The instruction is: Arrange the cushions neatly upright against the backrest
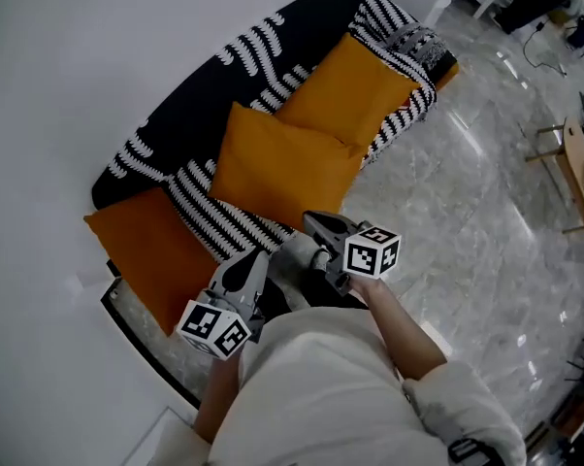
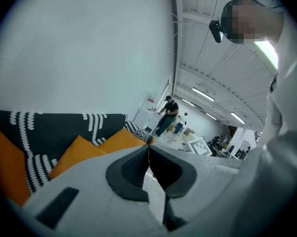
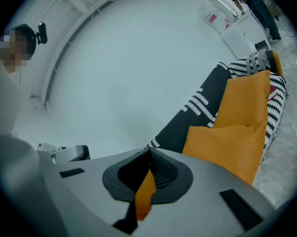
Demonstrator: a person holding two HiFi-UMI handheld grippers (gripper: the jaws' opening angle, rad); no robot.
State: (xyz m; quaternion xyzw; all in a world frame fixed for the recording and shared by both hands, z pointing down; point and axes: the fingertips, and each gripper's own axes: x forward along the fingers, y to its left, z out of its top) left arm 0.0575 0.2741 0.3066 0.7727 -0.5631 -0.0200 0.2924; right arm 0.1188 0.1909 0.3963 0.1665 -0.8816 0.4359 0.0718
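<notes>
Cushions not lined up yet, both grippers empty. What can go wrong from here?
1. The left cushion sits at the end of the sofa, apparently past the seat; a nudge may drop it.
2. The middle cushion overlaps the right cushion, so lifting one may topple the other.

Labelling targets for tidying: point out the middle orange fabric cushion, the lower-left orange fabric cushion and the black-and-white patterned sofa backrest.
middle orange fabric cushion [image 1: 277, 168], head view, centre of its face.
lower-left orange fabric cushion [image 1: 151, 250], head view, centre of its face.
black-and-white patterned sofa backrest [image 1: 200, 105], head view, bare dark stretch.
</notes>
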